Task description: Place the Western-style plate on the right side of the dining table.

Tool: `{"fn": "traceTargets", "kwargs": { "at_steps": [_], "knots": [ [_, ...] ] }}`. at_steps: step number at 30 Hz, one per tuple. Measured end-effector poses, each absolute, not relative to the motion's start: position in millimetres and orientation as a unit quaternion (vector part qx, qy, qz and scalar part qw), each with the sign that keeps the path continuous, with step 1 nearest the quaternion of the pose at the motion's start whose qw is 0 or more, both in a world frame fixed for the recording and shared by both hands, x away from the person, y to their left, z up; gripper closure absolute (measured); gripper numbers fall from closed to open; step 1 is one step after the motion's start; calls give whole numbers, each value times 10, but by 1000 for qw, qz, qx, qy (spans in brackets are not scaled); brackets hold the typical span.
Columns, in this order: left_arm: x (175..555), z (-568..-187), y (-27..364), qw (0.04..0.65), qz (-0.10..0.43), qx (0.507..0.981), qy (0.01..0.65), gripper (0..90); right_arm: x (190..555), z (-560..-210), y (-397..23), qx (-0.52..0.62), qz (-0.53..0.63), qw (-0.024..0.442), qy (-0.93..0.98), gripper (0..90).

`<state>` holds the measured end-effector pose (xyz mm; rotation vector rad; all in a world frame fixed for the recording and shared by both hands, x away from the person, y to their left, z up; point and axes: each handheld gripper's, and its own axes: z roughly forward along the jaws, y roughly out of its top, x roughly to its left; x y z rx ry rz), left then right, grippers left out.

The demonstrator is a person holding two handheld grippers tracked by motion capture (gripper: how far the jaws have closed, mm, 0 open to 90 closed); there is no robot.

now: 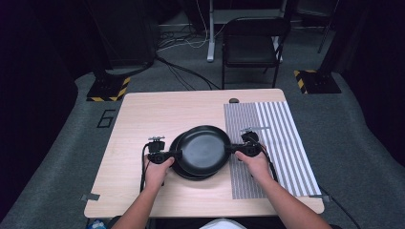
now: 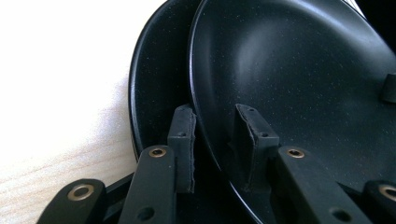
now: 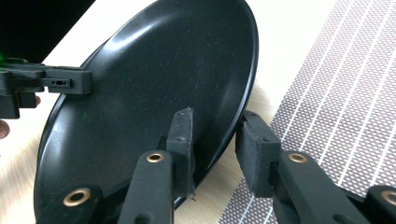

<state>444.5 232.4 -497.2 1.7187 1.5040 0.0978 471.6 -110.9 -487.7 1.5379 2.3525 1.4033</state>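
- High view: we see left gripper (image 1: 177, 154) and right gripper (image 1: 230, 150) each clamping the top black plate's (image 1: 203, 149) rim.
- It sits over a second plate (image 2: 154, 88).

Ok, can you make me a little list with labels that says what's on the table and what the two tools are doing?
surface: light wooden table
mat: grey striped woven placemat, on the table's right side
top dish: round black speckled plate, raised above another
bottom dish: second black plate, underneath, resting on the table
left tool: jaws straddle the top plate's left rim
right tool: jaws straddle the top plate's right rim
small item: dark round thing at the far edge, too small to tell
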Motion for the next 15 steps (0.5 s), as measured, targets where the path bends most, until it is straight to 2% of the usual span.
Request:
{"fn": "traceTargets", "kwargs": {
  "at_steps": [4,9,15],
  "knots": [
    [4429,-4960,2285,409,56,690,594,673,4703,-4878,-1126,493,451,-7,744,670],
    [4403,-4984,2280,420,62,680,597,650,4603,-4836,-1111,483,440,20,757,643],
    [4405,-5008,2316,433,51,672,599,659,4537,-4808,-1123,495,434,4,753,640]
  ]
}}
